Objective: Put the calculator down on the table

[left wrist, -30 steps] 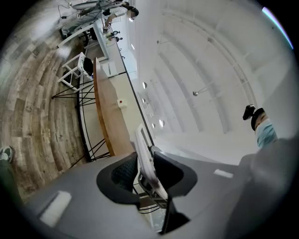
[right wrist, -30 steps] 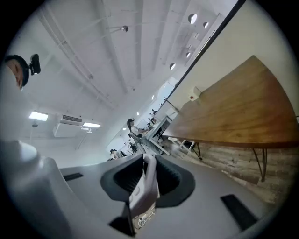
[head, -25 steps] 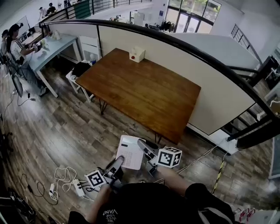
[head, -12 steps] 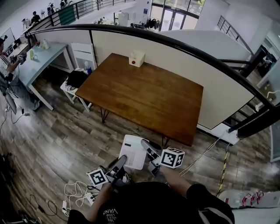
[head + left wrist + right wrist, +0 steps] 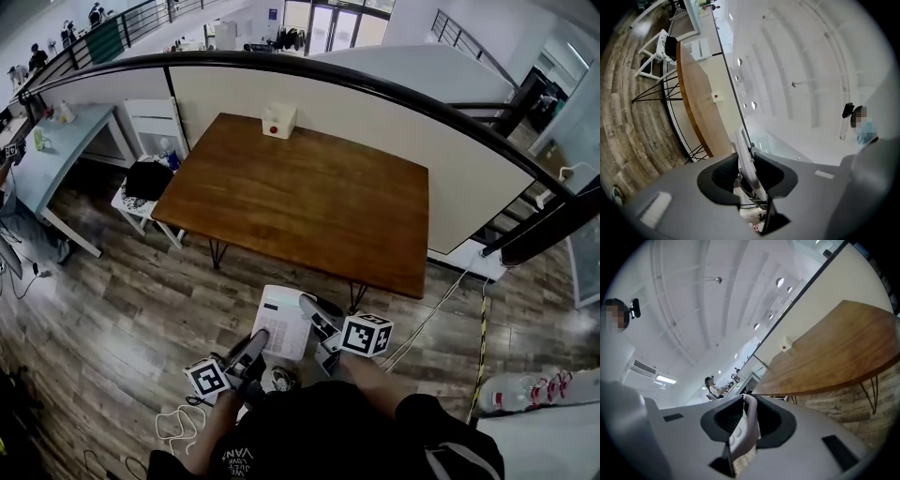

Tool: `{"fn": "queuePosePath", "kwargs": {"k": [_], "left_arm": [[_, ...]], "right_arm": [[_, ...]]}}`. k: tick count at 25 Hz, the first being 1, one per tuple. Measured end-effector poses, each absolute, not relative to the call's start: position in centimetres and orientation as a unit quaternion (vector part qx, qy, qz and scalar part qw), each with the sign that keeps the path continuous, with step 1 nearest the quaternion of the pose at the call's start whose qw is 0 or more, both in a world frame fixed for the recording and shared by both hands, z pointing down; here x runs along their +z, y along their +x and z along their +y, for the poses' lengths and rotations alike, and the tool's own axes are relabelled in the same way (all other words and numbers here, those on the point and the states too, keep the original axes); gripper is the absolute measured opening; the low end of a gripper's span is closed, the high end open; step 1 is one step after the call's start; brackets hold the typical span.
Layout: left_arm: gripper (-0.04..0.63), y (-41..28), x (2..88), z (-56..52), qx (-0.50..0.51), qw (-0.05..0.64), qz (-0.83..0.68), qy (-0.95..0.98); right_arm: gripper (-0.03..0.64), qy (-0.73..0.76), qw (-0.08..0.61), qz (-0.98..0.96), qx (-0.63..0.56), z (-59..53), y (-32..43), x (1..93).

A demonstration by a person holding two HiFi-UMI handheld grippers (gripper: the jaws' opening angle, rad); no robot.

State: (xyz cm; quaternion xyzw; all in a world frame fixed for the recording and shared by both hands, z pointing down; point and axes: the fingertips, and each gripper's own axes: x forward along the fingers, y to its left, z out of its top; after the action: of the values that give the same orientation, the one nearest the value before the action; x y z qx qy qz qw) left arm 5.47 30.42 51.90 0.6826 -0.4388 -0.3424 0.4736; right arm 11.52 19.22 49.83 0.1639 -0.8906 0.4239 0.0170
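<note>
While the wide brown tabletop [image 5: 309, 202] lies ahead, the white calculator [image 5: 284, 323] hangs in the air short of its near edge, above the wooden floor [image 5: 122, 291]. It seems light, stiff and flat, with a smooth casing that may slip, so its thin side edges are good places to hold. The left claw [image 5: 259, 339] and the right claw [image 5: 307, 307] each pinch one such edge.

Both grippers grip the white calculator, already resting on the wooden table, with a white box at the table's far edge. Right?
No: the head view shows the calculator held above the floor, short of the table, not resting on it. The left gripper and right gripper both grip it, and the white box sits at the far edge.
</note>
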Motion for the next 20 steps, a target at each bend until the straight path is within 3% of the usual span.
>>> {"fn": "queuePosePath", "kwargs": {"k": [20], "left_arm": [[0.094, 1.1, 52.5, 16.9, -0.332, 0.479, -0.434, 0.687]], "right_arm": [[0.074, 0.167, 0.025, -0.895, 0.412, 5.8, 7.0, 50.1]]}}
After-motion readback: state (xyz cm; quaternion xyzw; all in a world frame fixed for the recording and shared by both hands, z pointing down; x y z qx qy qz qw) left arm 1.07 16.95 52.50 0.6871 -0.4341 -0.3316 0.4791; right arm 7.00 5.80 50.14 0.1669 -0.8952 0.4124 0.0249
